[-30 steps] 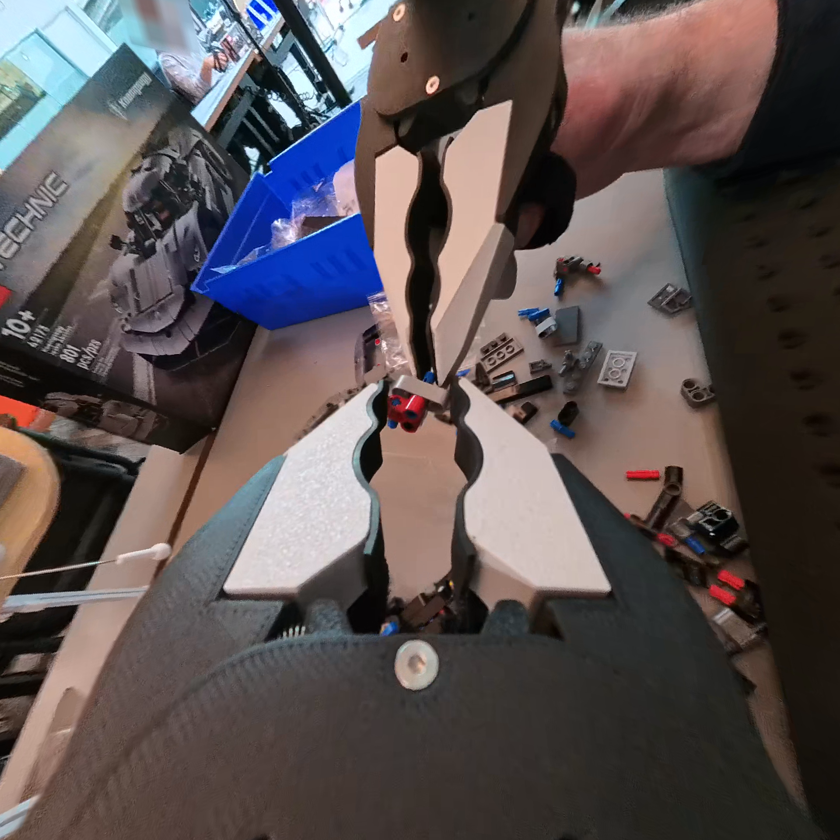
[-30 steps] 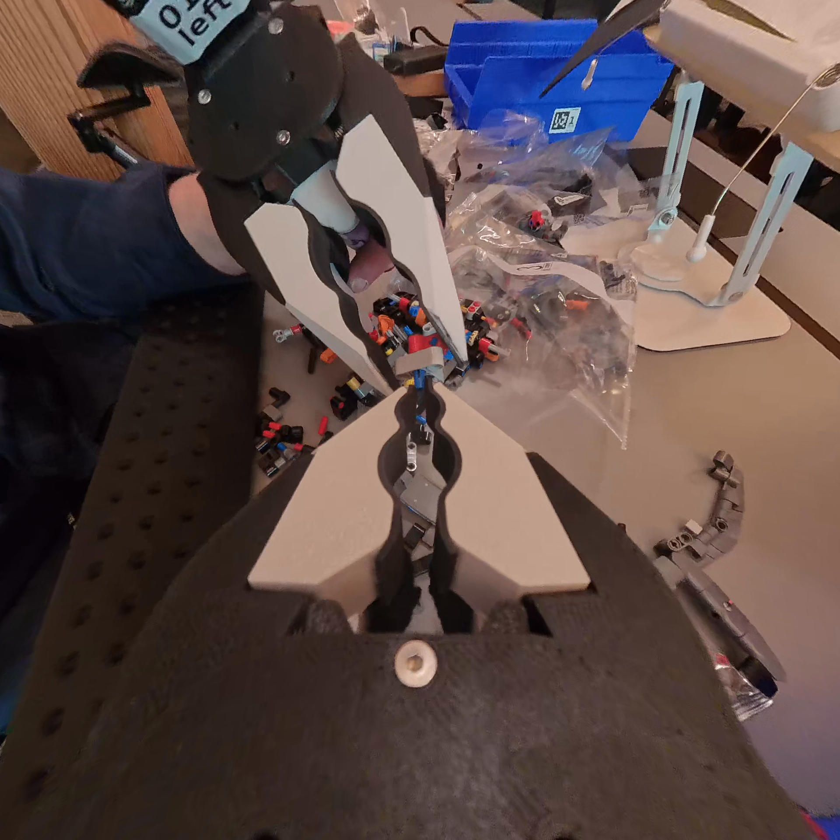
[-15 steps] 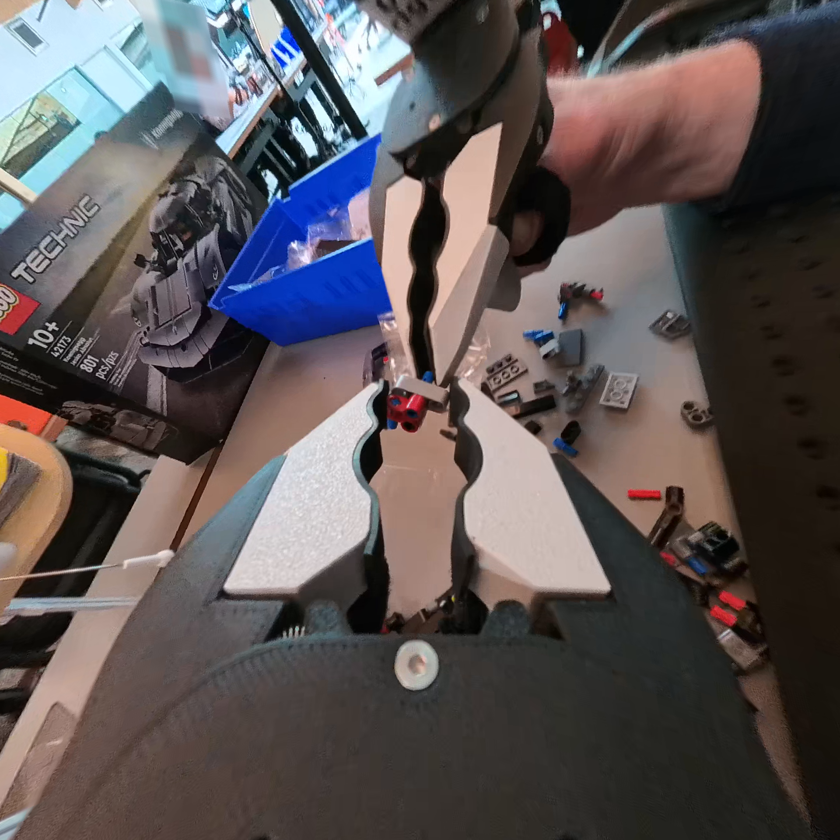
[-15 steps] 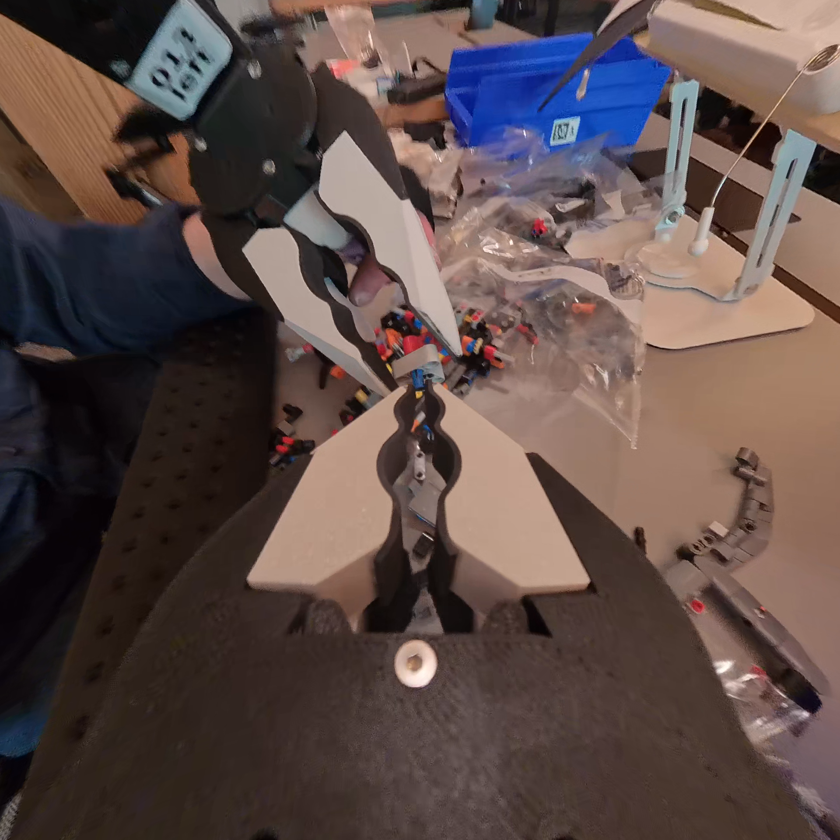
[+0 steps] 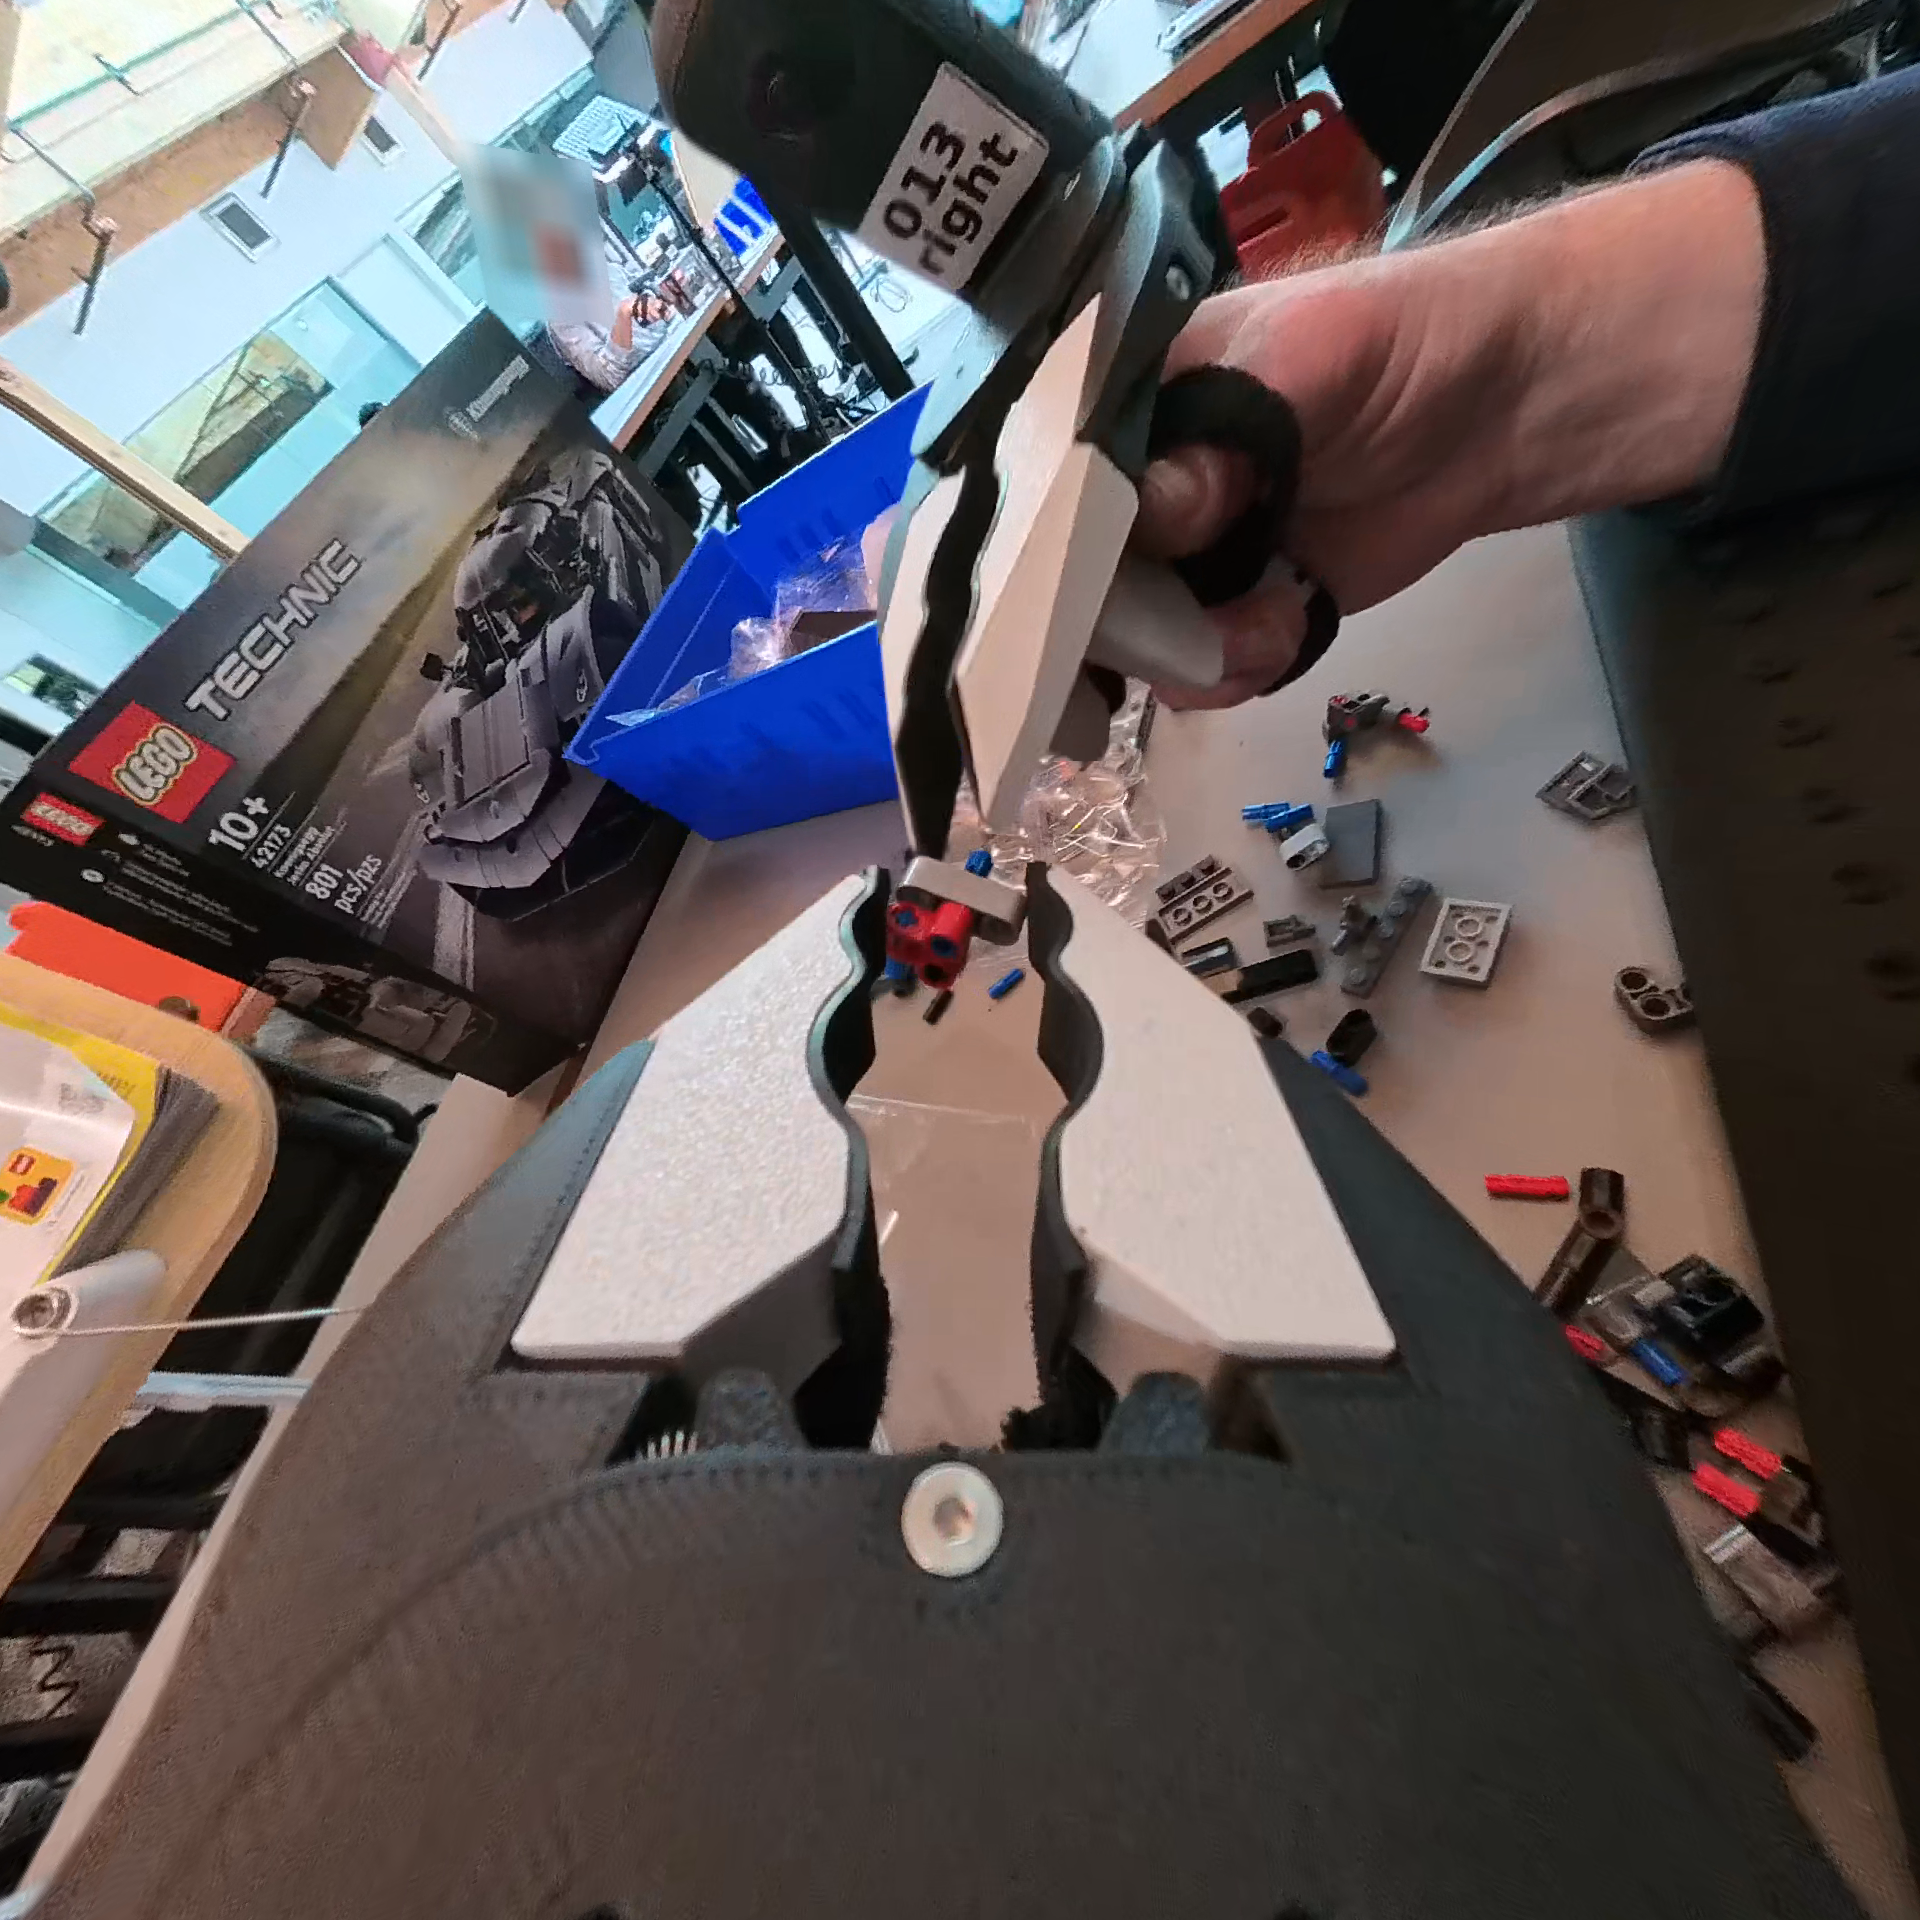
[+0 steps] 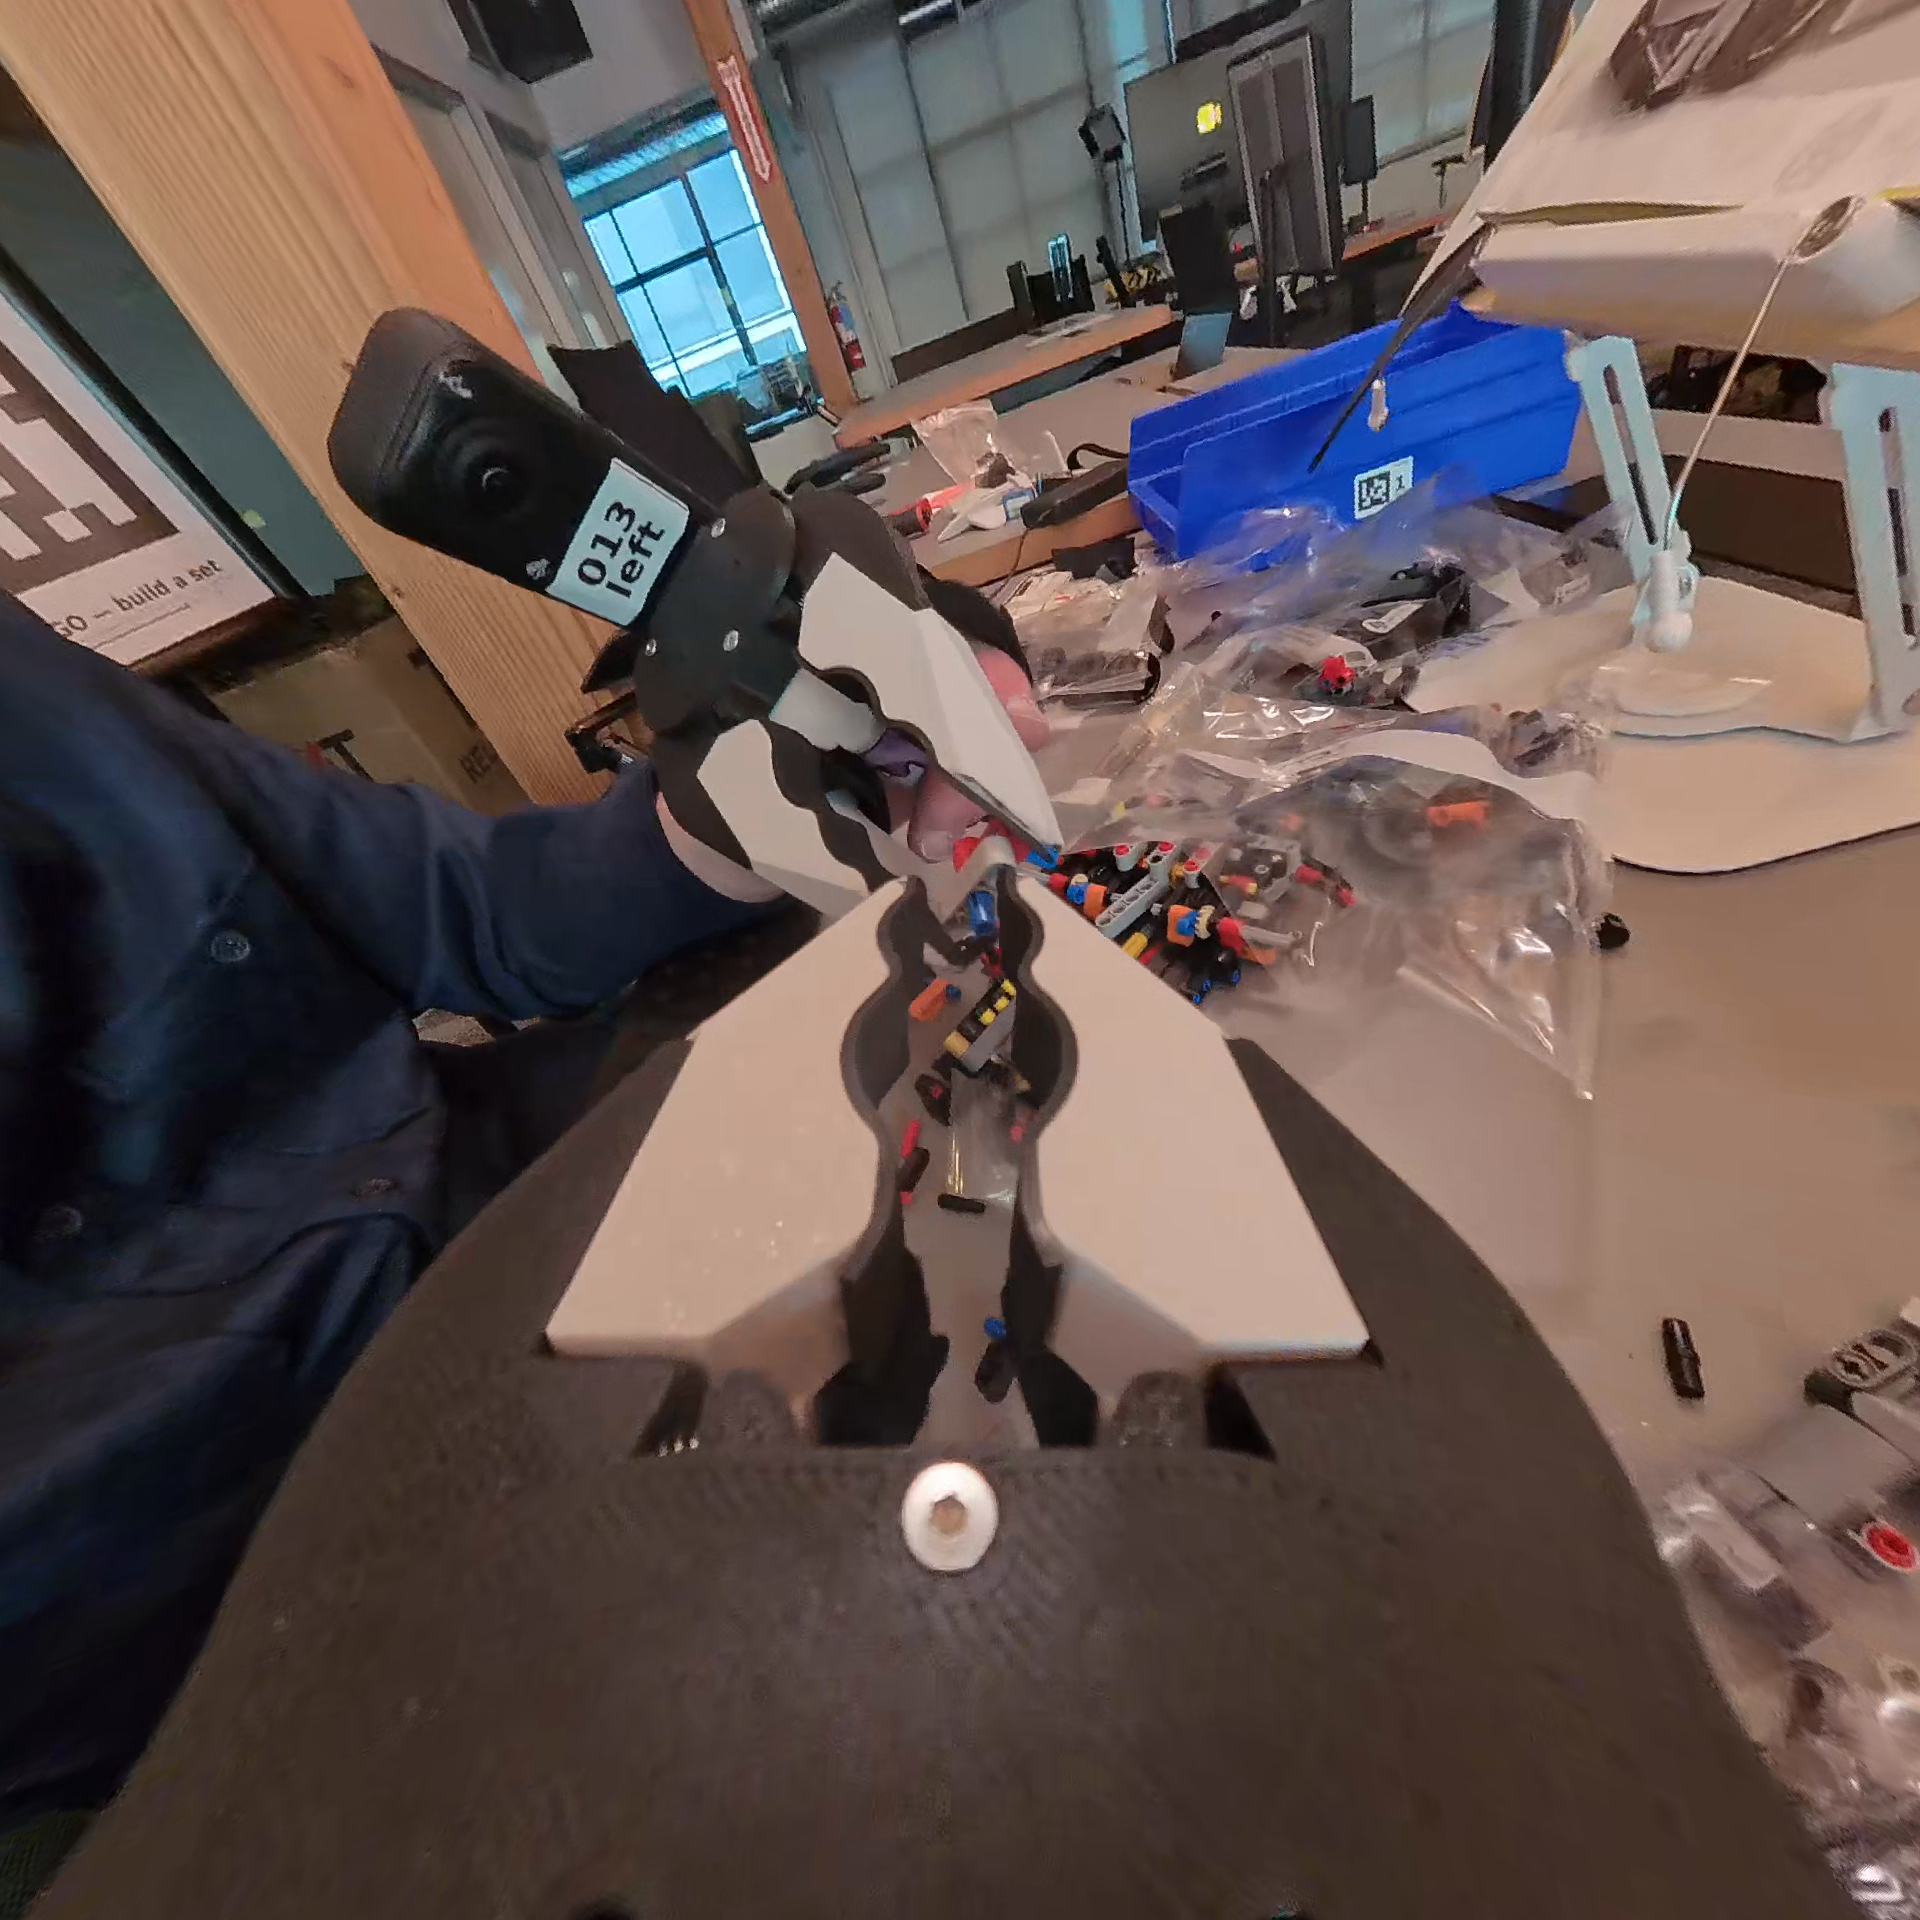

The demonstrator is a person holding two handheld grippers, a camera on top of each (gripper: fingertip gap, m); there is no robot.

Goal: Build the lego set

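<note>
Open workshop hall, daylit

A pale wood-panelled wall (image 6: 312, 270) stands left; large gridded windows (image 6: 675, 281) glow behind rows of desks (image 6: 1039, 364), with the beige counter (image 6: 1714, 1039) in front.

The small assembly (image 5: 940, 914) has been lifted higher above the table (image 5: 1538, 1081); the right tool (image 5: 948, 844) has been tilted upright over it, its camera brought into view.

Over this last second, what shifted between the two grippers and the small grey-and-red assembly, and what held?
Both grippers lifted, and the table and loose pieces sit lower behind them. The right gripper tipped steeper, its camera end now in view. No grasp changed: the left gripper still clamps the grey-and-red assembly, and the right stays closed at its grey beam.
</note>
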